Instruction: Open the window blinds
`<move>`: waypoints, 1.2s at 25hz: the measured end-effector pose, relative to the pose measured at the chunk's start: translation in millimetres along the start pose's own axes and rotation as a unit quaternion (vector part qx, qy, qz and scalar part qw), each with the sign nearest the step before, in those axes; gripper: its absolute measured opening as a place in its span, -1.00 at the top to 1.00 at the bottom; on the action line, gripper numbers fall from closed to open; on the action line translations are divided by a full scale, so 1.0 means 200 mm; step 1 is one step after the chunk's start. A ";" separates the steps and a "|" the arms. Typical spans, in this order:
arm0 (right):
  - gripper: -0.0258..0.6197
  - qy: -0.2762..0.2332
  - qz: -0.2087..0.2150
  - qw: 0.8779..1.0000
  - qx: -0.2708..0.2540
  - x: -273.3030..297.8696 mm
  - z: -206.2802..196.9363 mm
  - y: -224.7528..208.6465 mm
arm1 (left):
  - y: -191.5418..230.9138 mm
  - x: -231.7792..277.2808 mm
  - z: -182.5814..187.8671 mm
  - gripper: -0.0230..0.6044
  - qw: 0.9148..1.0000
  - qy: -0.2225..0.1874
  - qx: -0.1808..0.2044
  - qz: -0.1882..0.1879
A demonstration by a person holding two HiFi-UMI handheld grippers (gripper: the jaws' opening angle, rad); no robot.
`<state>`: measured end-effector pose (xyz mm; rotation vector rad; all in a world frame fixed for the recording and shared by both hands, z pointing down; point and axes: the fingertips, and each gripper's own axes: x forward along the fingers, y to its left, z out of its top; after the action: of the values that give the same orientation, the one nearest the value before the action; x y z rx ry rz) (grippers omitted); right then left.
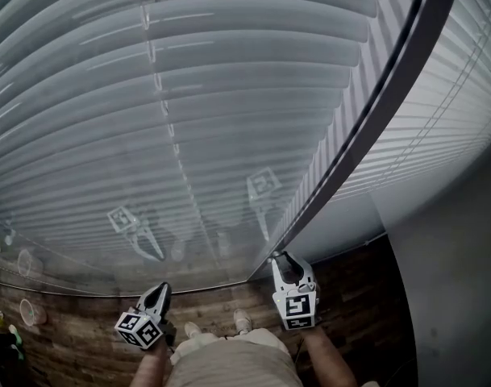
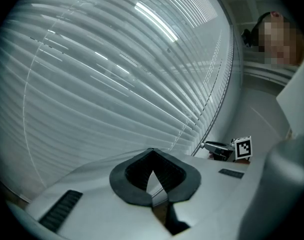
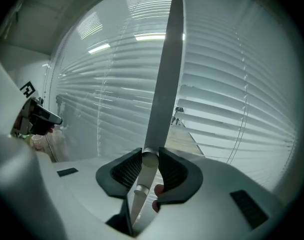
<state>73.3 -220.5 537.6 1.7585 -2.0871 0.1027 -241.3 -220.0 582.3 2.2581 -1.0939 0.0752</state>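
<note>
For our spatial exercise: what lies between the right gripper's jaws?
The wand, clamped by the right gripper, as the right gripper view shows.

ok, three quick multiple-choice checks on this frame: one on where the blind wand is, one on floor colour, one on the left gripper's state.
1. Where is the blind wand?
A. between the jaws of the right gripper
B. hanging free, untouched
C. out of view

2. What colour is the floor?
A. white
B. dark brown
C. green

3. The jaws of the left gripper are:
A. wide apart
B. clamped on a slat
C. together, empty

Key: 1 A, the right gripper view shows the wand pinched between both pads. 2 B, the head view shows dark brown planks. 3 C, the left gripper view shows the tips meeting with nothing between.
</note>
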 end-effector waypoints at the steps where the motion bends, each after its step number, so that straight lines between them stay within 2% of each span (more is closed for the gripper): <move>1: 0.58 0.001 0.001 1.000 0.004 0.00 0.00 0.00 | 0.00 0.00 0.00 0.88 1.000 -0.001 0.000 -0.001; 3: 0.60 0.003 0.009 0.999 0.039 0.00 -0.01 -0.01 | -0.01 0.01 0.00 0.89 1.000 -0.001 0.000 -0.003; 5: 0.61 0.003 0.031 0.993 0.116 0.00 -0.02 -0.04 | -0.02 0.02 0.00 0.89 1.000 0.001 0.000 -0.004; 9: 0.63 0.006 0.081 0.957 0.278 0.01 -0.04 -0.07 | -0.01 0.02 -0.02 0.89 1.000 0.004 -0.001 -0.003; 14: 0.63 0.011 0.114 0.914 0.389 0.01 -0.07 -0.09 | 0.01 0.02 -0.04 0.89 1.000 0.005 -0.003 -0.001; 19: 0.64 0.018 0.153 0.858 0.491 0.00 -0.07 -0.12 | -0.02 0.02 -0.03 0.88 1.000 0.007 -0.006 -0.003; 25: 0.65 -0.001 0.210 0.773 0.599 0.02 -0.08 -0.13 | -0.02 0.04 -0.03 0.88 1.000 0.008 -0.011 -0.005; 26: 0.65 -0.004 0.214 0.764 0.609 0.02 -0.09 -0.12 | -0.01 0.04 -0.04 0.88 1.000 0.008 -0.013 -0.004; 27: 0.64 -0.009 0.214 0.766 0.607 0.02 -0.09 -0.12 | -0.01 0.04 -0.05 0.88 1.000 0.009 -0.014 -0.004; 28: 0.64 -0.011 0.210 0.779 0.590 0.02 -0.10 -0.11 | 0.00 0.04 -0.05 0.89 1.000 0.009 -0.015 -0.003; 29: 0.64 -0.012 0.201 0.802 0.563 0.01 -0.10 -0.11 | 0.00 0.04 -0.05 0.89 1.000 0.009 -0.015 -0.003; 30: 0.60 -0.009 0.187 0.830 0.525 0.00 -0.10 -0.11 | 0.00 0.04 -0.05 0.89 1.000 0.008 -0.015 -0.003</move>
<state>98.9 -219.0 552.0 1.7416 -2.5602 1.6176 -233.7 -220.7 592.6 2.2300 -1.0736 0.0754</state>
